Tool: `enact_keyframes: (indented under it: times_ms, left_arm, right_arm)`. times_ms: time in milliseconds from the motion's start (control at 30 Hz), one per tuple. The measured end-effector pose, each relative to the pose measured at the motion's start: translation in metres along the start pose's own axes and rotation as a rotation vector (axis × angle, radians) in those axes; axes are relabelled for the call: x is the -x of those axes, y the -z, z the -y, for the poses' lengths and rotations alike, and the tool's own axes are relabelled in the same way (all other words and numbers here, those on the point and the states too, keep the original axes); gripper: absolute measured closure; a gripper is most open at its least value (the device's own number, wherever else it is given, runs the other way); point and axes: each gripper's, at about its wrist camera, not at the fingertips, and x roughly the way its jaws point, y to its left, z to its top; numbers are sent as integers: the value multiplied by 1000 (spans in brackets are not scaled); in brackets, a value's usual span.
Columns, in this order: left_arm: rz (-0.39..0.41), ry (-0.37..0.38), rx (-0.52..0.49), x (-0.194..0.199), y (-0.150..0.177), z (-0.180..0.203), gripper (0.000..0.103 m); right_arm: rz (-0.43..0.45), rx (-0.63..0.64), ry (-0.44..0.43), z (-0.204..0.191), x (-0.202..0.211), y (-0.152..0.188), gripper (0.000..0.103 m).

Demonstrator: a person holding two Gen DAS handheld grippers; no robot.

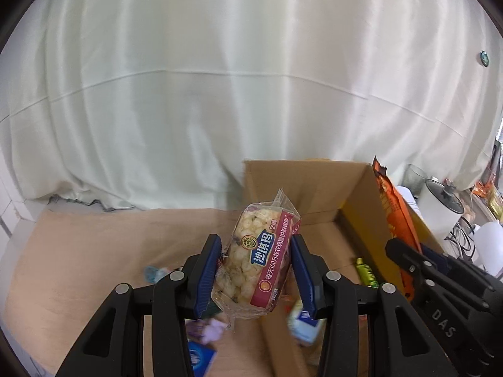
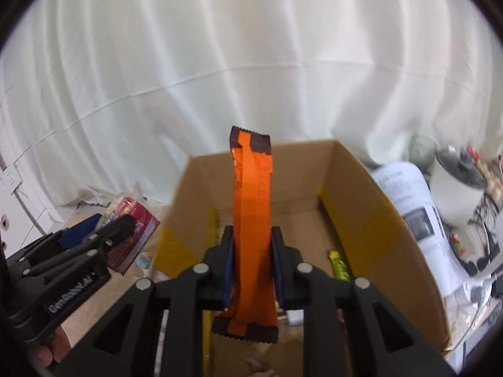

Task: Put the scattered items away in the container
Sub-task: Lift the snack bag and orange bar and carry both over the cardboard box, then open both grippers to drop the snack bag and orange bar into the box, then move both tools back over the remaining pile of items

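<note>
"DAS"-marked right tongs [image 2: 251, 260] clench an orange bar [image 2: 253, 220]; left tongs [image 1: 256, 270] grasp a 沙琪玛 pack [image 1: 254, 260].

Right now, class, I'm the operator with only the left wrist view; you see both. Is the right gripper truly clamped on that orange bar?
Observer: Yes. The right gripper is shut on the orange bar, with both pads pressing its middle.
Operator: What lies beyond the box on the right?
Observer: Printed papers lie against the outside of the box, along its right wall.
</note>
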Motion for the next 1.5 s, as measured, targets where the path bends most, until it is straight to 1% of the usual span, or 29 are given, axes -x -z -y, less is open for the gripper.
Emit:
enact_keyframes:
  times_ms: [100,200,300,567,767,900,967,1033,1067,1100,1167,1200,1233,1267,1300,1367,1500]
  left_arm:
    - [-6,12,-16,-3,0,17,57]
    - [-5,-6,-53,-4,0,33,57]
    - [-20,26,-51,-4,0,39,57]
    - [1,46,-100,-1,-4,68,57]
    - [-58,56,-113,-17,0,83,57]
    - [-103,48,-94,-28,3,85,57]
    - [-120,48,-119,-30,5,89,56]
    - [-136,18,-155,-34,8,95,55]
    - [-139,10,-164,-36,9,97,50]
    - [-135,-9,-168,-37,10,98,47]
    - [-120,-29,-149,-35,9,95,45]
    - [-110,-28,-135,-34,8,92,45]
    - [-102,-21,-130,-34,7,90,45]
    - [-107,-14,-130,-34,6,89,44]
    - [-116,-7,-122,-35,5,87,43]
    - [-115,-5,-105,-34,4,82,42]
    - [-85,-9,-103,-29,0,78,41]
  right_arm:
    - [-6,-6,27,13,-1,2,78]
    - [-13,-10,48,22,-2,4,78]
    - [-25,-17,59,30,-4,4,78]
    - [-32,-21,69,42,-2,4,78]
    - [-47,-27,76,52,-3,7,78]
    - [-60,-31,75,58,-3,10,78]
    - [-68,-41,64,62,-4,11,77]
    - [-72,-49,58,65,-5,12,77]
    - [-73,-48,60,65,-5,12,76]
    - [-74,-45,63,65,-6,11,69]
    - [-77,-47,72,67,-6,11,58]
    - [-77,-58,81,69,-5,11,48]
    - [-74,-82,88,72,-6,11,42]
    - [-78,-115,96,78,-7,11,30]
    - [-82,-139,106,82,-8,11,25]
    - [-78,-136,92,84,-8,11,23]
    - [-69,-133,78,82,-7,12,17]
